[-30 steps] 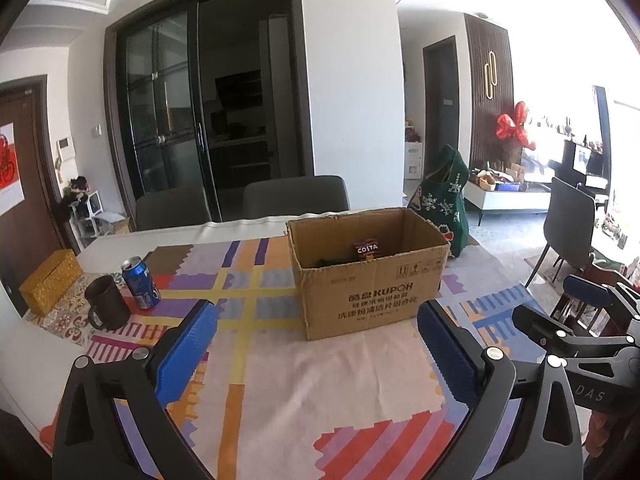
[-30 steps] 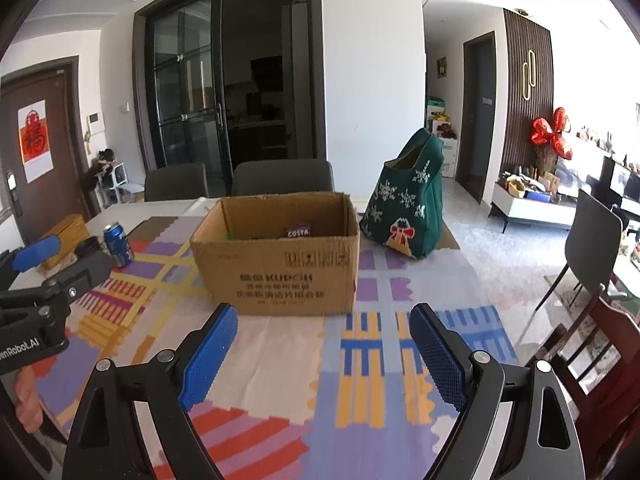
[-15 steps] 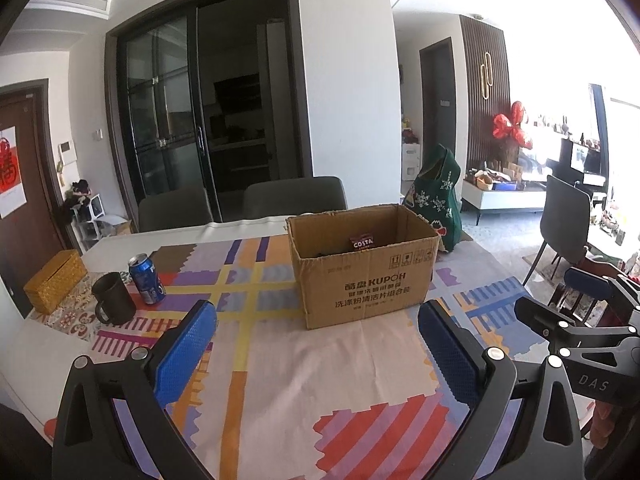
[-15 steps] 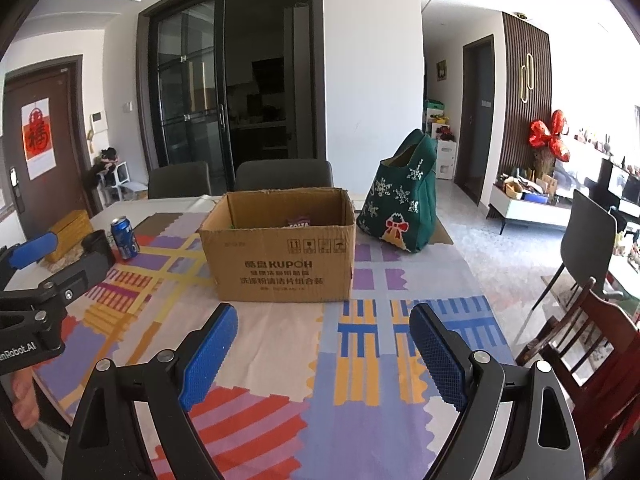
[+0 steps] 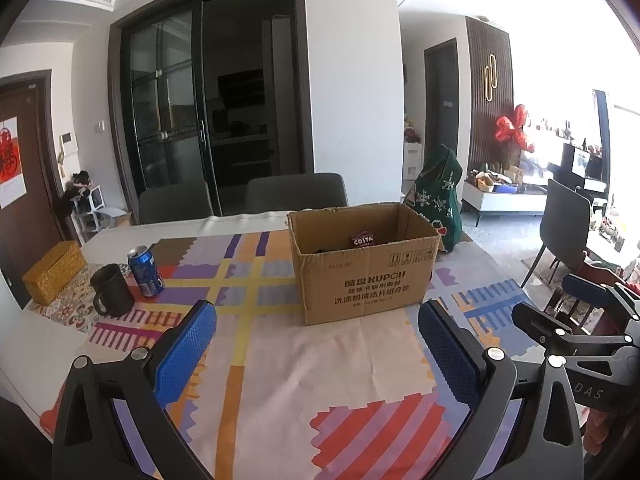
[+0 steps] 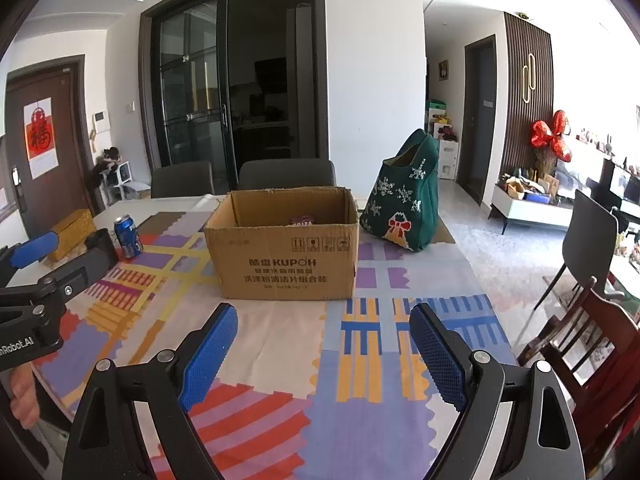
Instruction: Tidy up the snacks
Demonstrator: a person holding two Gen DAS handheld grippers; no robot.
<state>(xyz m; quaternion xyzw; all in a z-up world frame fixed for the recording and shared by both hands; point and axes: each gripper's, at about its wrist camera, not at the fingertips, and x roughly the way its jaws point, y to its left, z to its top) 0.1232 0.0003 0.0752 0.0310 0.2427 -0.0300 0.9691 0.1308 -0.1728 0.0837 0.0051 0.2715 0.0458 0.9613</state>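
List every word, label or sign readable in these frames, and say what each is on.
"KUPOH": front of the cardboard box; the Chinese lines around it are too blurred to read.
"COSTA": dark pack inside the box.
"DAS": body of the right gripper.
"nRobot.AI", cut off at the edge: body of the left gripper.
Red character sign on the door: not legible.
Blue can: print unreadable.
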